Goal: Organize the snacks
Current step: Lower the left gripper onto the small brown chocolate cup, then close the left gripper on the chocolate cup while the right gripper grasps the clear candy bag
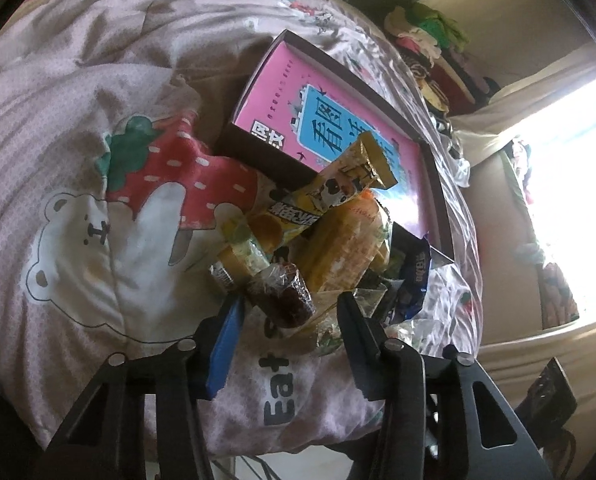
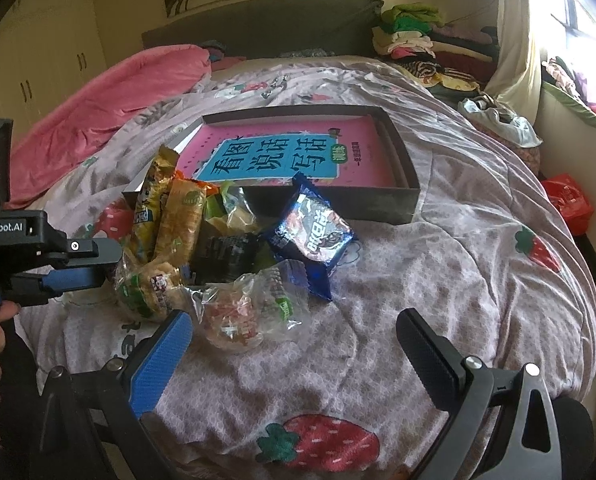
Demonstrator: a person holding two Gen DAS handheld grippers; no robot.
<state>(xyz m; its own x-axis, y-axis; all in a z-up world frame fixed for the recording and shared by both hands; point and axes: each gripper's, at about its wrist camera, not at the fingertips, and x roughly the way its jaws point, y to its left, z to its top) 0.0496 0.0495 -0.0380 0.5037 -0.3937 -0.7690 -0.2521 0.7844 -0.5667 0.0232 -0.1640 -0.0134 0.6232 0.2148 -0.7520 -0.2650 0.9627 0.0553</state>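
Note:
A pile of wrapped snacks [image 2: 202, 240] lies on the bed in front of an open dark box [image 2: 401, 148] lined with a pink and blue book [image 2: 282, 156]. It holds a blue cookie pack [image 2: 313, 232], a yellow bar [image 1: 329, 196], an orange cracker pack [image 2: 180, 220] and a clear bag [image 2: 250, 304]. My left gripper [image 1: 290, 304] is open, its jaws either side of a dark red wrapped snack [image 1: 284, 296]. It also shows in the right wrist view [image 2: 78, 272]. My right gripper [image 2: 294, 336] is open and empty, near the clear bag.
The quilt [image 2: 437, 264] has strawberry and bear prints. A pink blanket [image 2: 110, 92] lies at the back left. Folded clothes [image 2: 417, 36] are stacked by the headboard. A red bag [image 2: 569, 200] sits off the bed's right edge.

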